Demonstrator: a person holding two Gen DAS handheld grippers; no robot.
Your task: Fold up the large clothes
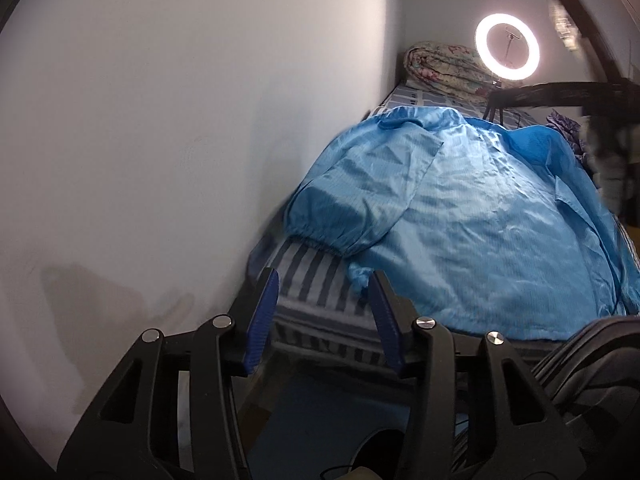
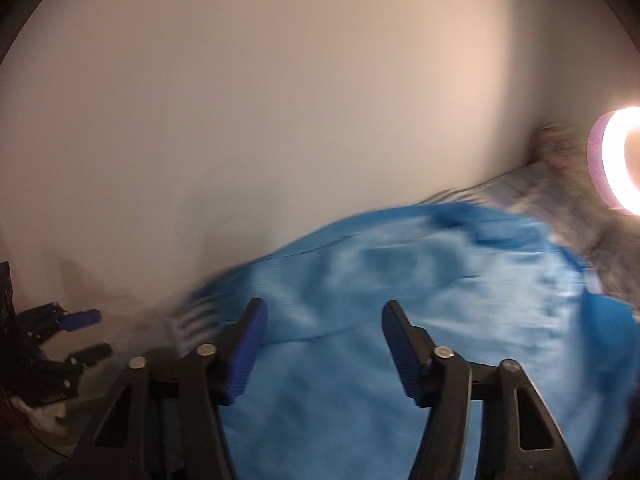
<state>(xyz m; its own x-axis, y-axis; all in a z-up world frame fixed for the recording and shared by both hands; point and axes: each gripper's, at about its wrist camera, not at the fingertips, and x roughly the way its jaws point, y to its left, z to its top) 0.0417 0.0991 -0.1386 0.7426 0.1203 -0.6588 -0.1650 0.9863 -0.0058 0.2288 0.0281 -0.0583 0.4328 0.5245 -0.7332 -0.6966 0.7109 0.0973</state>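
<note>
Garment: we see a shiny blue jacket (image 1: 472,216), wrinkled, one elastic-cuffed sleeve folded across it.
Place: spread on the striped bed (image 1: 312,280) along the wall edge.
Left gripper (image 1: 324,292): released, nothing between its jaws.
Right gripper (image 2: 324,320): released, above the cloth.

Lit ring light (image 1: 507,47) on a tripod beside a rolled floral quilt (image 1: 442,65); striped bed sheet (image 1: 310,280) against a white wall (image 1: 180,120).
</note>
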